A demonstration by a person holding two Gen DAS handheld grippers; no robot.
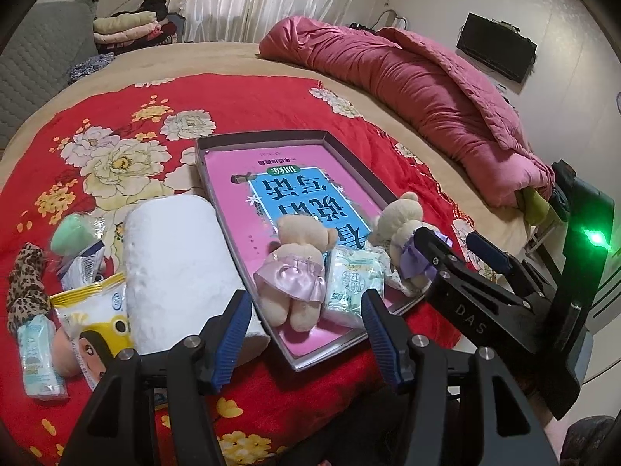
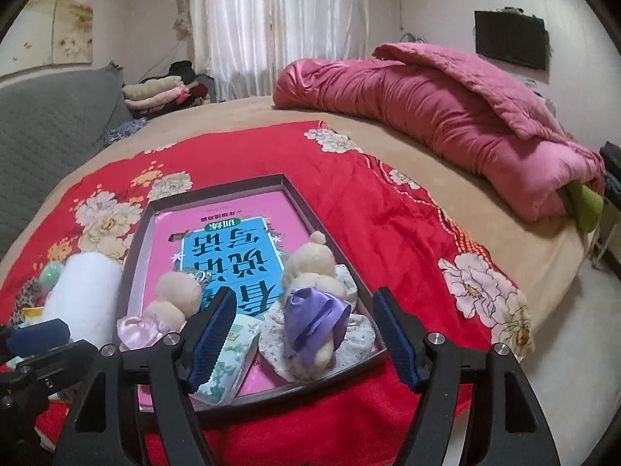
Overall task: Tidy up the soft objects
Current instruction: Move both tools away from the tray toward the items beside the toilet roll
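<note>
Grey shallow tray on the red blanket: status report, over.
Left gripper and right gripper open, empty. Grey shallow tray holds pink-dressed bear, purple-dressed bear, tissue pack. White paper roll outside, alongside the tray.

Both wrist cameras are looking low and close across the bed toward the curtained window [image 2: 279,31]. The left view is sitting left of the shallow box [image 1: 217,147], the right view nearer its right end; both are sharing the box [image 2: 136,233] and pink quilt [image 2: 446,116].
</note>
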